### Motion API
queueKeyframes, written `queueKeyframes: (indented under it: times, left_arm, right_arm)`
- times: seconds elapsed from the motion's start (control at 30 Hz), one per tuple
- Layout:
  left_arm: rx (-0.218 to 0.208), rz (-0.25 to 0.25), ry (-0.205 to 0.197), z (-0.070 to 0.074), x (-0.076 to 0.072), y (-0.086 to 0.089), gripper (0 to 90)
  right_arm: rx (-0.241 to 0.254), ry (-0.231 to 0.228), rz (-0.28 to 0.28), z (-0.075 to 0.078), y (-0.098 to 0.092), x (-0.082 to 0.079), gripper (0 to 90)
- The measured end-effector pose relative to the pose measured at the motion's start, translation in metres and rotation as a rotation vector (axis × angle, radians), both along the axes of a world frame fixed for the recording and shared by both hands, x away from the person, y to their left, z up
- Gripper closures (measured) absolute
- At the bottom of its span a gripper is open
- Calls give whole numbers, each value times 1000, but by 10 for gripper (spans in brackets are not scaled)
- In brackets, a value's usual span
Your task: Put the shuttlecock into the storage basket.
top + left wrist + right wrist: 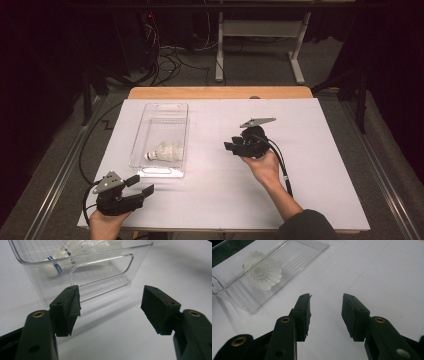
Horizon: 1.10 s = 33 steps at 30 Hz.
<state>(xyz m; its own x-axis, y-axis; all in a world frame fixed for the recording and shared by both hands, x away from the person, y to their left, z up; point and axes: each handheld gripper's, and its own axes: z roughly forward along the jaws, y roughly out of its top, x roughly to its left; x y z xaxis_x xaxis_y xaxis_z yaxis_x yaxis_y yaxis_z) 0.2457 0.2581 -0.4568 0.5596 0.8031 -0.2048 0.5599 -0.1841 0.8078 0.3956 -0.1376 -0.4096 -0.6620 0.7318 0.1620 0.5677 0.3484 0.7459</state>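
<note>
Both grippers stand spread and empty in the high view: the left gripper [142,185] rests near the clear tray [150,112], the right gripper [231,146] is held raised and points toward it. From the left gripper view the shuttlecock [53,266] lies inside the tray, light and easily crushed. Seen from the right gripper view its feather skirt looks fragile, so the firm cork end is probably the safer hold.
</note>
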Motion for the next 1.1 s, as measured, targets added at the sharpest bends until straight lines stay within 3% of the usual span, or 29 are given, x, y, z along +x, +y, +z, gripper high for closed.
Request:
queueKeyframes:
  times: [1.1]
  left_arm:
    - [-4,2,5,0,0,1,324]
  right_arm:
    - [0,10,-42,-5,-26,-6,570]
